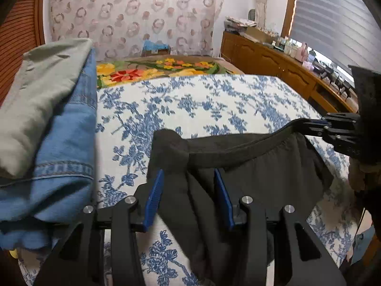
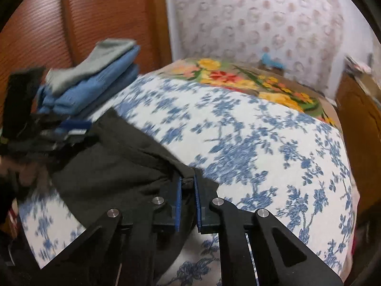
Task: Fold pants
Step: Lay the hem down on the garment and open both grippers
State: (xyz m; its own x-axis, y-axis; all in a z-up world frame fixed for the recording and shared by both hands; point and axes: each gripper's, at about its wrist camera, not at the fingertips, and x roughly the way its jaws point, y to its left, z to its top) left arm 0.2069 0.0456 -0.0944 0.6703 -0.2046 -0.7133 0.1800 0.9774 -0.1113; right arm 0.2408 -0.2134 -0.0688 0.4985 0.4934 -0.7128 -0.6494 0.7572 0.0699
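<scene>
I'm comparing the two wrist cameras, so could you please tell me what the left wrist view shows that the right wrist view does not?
Only the left view shows the wooden dresser, its cluttered top, the window blind, and the left gripper astride the black pants.

Only the right view shows the right gripper shut on the pants' edge.

Both show the pants, the blue floral bedspread, the folded stack and the flowered blanket.

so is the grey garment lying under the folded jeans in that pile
No, the grey garment lies on top of the folded jeans at the left side of the bed.
</scene>
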